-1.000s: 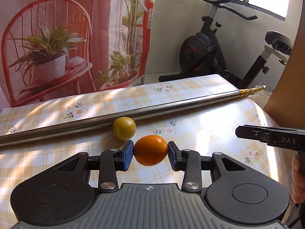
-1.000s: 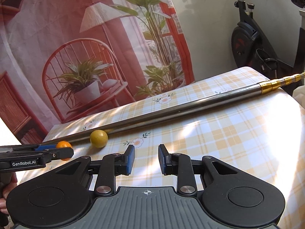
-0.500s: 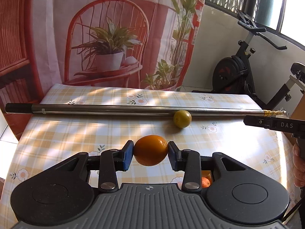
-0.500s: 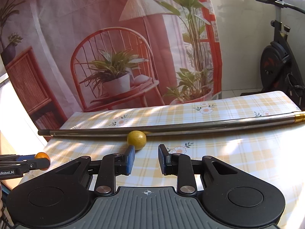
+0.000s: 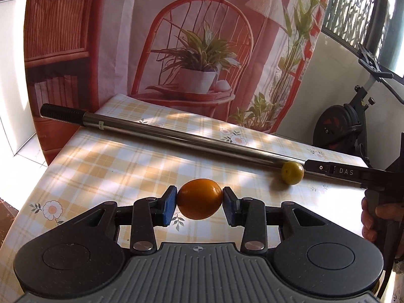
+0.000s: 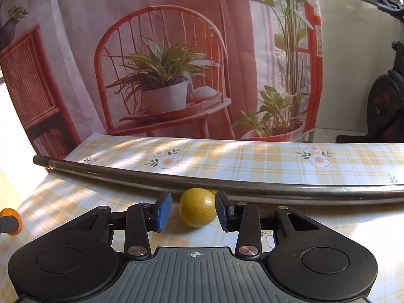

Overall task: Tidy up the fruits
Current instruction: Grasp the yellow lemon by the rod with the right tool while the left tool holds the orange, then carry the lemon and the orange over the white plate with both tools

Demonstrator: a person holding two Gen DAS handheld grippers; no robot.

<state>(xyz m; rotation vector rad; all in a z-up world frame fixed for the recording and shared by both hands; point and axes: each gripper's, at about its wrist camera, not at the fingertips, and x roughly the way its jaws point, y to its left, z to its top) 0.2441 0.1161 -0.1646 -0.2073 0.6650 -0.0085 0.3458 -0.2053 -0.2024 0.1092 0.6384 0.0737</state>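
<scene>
My left gripper [image 5: 199,200] is shut on an orange [image 5: 200,199], held above the checked tablecloth [image 5: 106,166]. A yellow lemon [image 5: 292,173] rests on the cloth against a long metal pole [image 5: 176,139]. In the right wrist view the lemon [image 6: 198,207] sits between the blue pads of my open right gripper [image 6: 193,210], closer to the right pad; I cannot tell whether it touches. The orange [image 6: 10,221] shows at the left edge of that view. The right gripper's finger [image 5: 333,171] reaches toward the lemon in the left wrist view.
The pole [image 6: 227,184] lies across the table with a black grip [image 5: 61,113] at its left end. A printed backdrop [image 6: 164,63] hangs behind the table. An exercise bike [image 5: 353,116] stands at the right. A hand [image 5: 376,214] holds the right gripper.
My left gripper swung left with the orange still in it. My right gripper moved in on the lemon, which now lies between its pads.
</scene>
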